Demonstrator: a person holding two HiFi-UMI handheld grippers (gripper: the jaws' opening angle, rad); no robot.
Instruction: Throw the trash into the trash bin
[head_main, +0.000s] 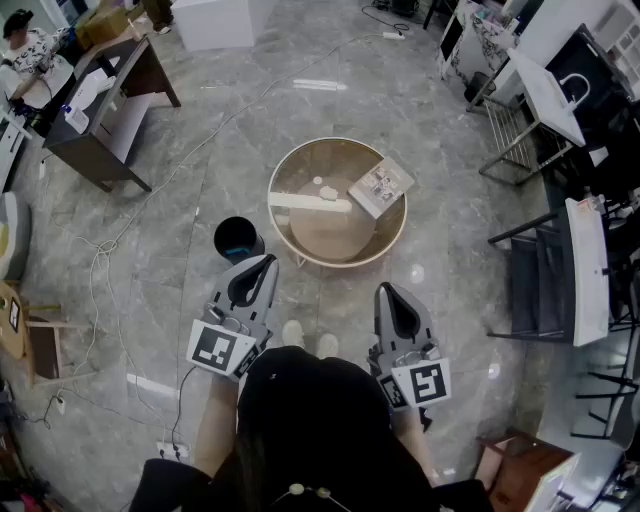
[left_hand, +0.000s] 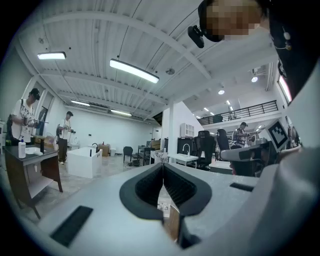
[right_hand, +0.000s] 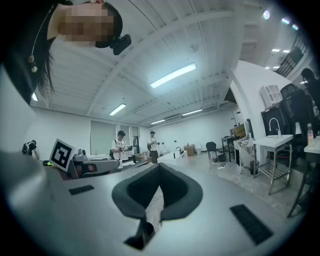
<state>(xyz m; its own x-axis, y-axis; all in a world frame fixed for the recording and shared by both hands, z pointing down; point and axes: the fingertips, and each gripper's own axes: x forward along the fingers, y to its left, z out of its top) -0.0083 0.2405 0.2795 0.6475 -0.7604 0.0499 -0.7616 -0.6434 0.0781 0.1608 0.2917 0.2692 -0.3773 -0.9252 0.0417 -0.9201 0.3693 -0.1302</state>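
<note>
A round wooden table (head_main: 290, 243) stands on the floor ahead of me. On it lie a long white strip (head_main: 308, 202), small white crumpled bits (head_main: 327, 190) and a printed booklet (head_main: 380, 186). A black trash bin (head_main: 238, 240) stands on the floor just left of the table. My left gripper (head_main: 268, 261) is held level near the bin, shut and empty. My right gripper (head_main: 384, 289) is level in front of the table's near edge, also shut and empty. In the left gripper view the jaws (left_hand: 163, 167) meet, with a bit of the booklet (left_hand: 163, 206) below them. The right gripper (right_hand: 159, 168) shows the same closed jaws.
A dark desk (head_main: 105, 110) stands at the far left with a person (head_main: 25, 50) beside it. Cables (head_main: 105, 250) trail over the floor on the left. Black chairs (head_main: 545, 285) and white tables (head_main: 550, 95) line the right side. A wooden stool (head_main: 30, 335) is at the left edge.
</note>
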